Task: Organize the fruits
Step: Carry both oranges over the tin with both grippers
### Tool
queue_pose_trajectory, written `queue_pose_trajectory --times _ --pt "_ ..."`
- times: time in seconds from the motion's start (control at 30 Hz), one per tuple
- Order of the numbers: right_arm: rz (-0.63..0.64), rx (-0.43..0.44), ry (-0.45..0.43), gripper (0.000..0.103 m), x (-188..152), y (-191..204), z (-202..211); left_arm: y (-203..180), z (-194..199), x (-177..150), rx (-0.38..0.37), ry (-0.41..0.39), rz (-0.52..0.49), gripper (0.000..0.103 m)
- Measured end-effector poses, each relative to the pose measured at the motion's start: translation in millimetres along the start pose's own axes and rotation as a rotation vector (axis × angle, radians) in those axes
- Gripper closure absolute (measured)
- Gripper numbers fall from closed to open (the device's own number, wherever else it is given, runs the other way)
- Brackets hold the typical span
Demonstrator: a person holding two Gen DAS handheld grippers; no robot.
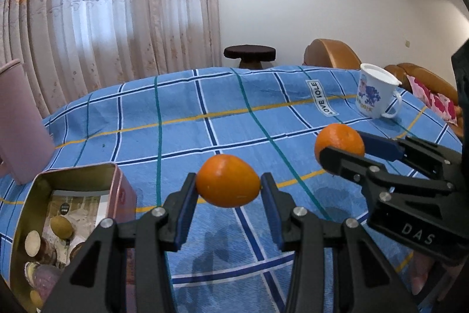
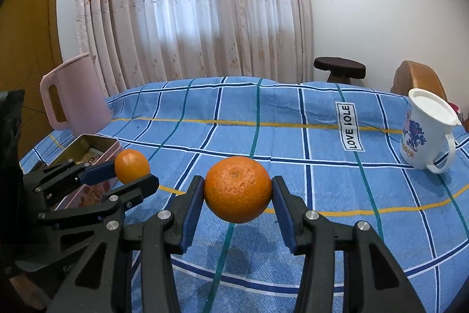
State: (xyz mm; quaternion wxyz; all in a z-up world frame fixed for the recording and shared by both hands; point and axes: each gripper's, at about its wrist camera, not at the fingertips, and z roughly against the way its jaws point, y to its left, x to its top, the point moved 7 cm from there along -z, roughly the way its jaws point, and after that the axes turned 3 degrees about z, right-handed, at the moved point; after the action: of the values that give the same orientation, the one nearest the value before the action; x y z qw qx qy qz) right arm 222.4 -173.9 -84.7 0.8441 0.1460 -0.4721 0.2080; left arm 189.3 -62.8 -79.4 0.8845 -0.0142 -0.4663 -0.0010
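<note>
With both claws loaded and held above the blue checked tablecloth [image 1: 187,119], this reads as the carry step, w/ the drop-off not yet done. Going left to right: far left stands a pale pink plastic jug w/ handle [image 2: 73,90]. Just right of it and nearer sits the open pink rectangular metal tin [image 1: 73,195], gold inside w/ a printed picture on its floor; no fruit in it that I can see. Next, the left gripper [image 1: 228,189] pinches a smooth, slightly egg-shaped orange fruit [image 1: 228,181] between its blue pads, lifted off the cloth, right of the tin's near right corner. Right of that, the right gripper [image 2: 238,195] pinches a rounder, pitted orange mandarin [image 2: 238,192], also held off the cloth, shadow below it. Far right stands a white lidded mug w/ blue cartoon print [image 2: 425,134], well apart from both fruits.

Next move, prob.: swing the left claw leftward over the tin's opening, lower, then spread the pads; the right one follows. Needs care re the tin's rim, and the two claws are close together, so they could bump.
</note>
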Motion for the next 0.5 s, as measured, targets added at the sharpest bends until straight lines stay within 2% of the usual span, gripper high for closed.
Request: queue_pose_trajectory --times 0.5 --pt "0.027 -0.010 -0.060 0.054 4 4 11 6 12 3 0.011 -0.060 0.027 0.058"
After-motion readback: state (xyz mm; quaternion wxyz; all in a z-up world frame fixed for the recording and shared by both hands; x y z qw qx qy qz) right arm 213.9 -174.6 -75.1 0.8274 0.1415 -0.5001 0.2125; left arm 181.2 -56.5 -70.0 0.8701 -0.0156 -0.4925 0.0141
